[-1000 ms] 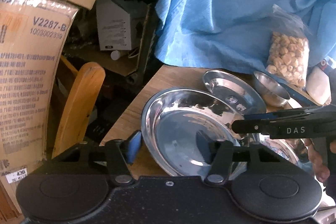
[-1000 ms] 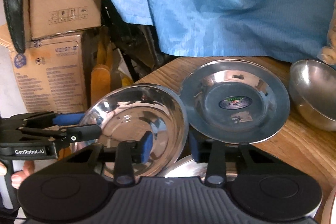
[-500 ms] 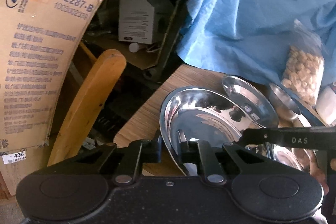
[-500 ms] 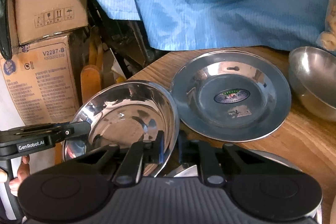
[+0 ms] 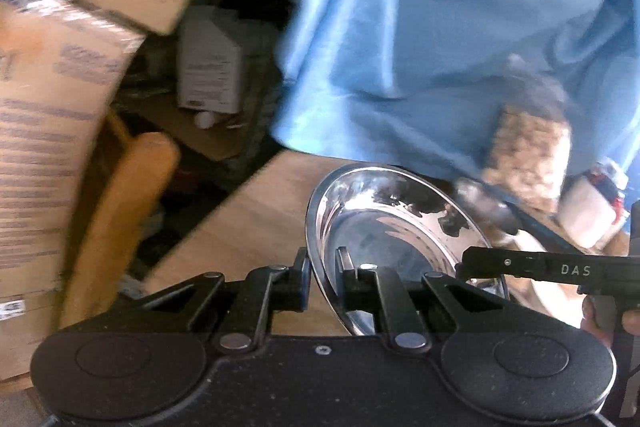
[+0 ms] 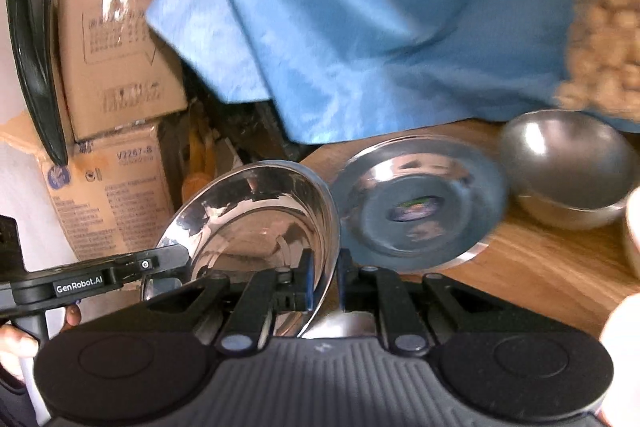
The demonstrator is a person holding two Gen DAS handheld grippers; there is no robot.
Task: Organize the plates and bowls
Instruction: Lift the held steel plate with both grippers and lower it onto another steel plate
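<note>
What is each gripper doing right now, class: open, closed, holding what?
Left gripper: closed on the near rim of the shiny steel plate.
Right gripper: closed on the opposite rim of the same steel plate.

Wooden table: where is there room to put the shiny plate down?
Bare wood shows on the wooden table left of the lifted shiny steel plate, toward the edge. It is crowded right: a stickered flat steel plate and round steel bowl sit close together.
</note>
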